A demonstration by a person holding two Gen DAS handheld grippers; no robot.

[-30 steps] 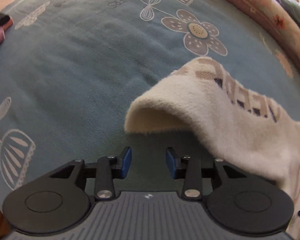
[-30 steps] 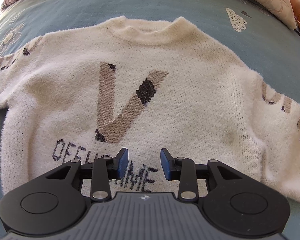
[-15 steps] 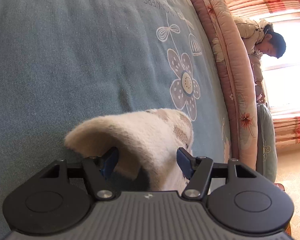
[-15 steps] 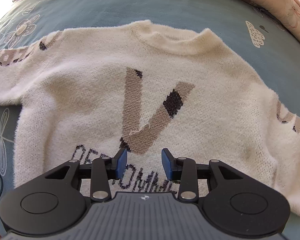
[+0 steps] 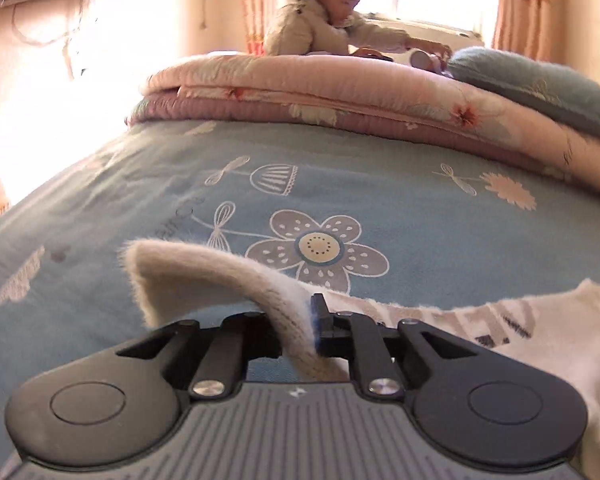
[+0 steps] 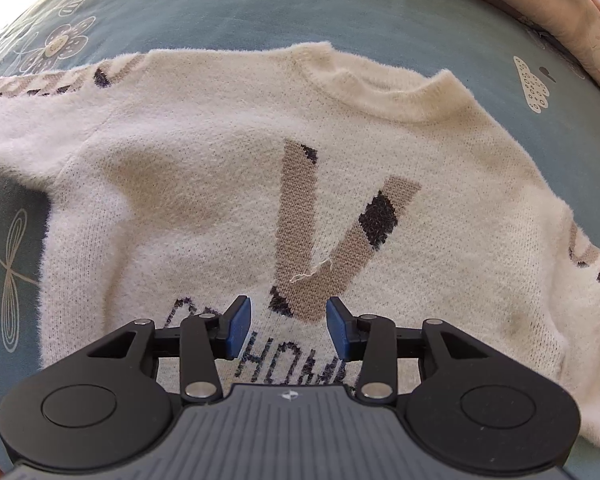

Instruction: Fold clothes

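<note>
The left claw is closing on the ribbed cuff of a cream sweater, the cuff lifted off the blue flowered bed. Folded quilts line the bed's far edge, with a person beyond.

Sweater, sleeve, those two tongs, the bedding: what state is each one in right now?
Sweater: spread flat, front up, unfolded, on the blue bedspread.
Sleeve cuff: lifted off the bed, pinched.
Left tongs: closing on the cuff, which is between the pads.
Right tongs: opening, nothing between them, over the sweater's lettering.
Quilt: folded, stacked at the bed's far edge.
</note>
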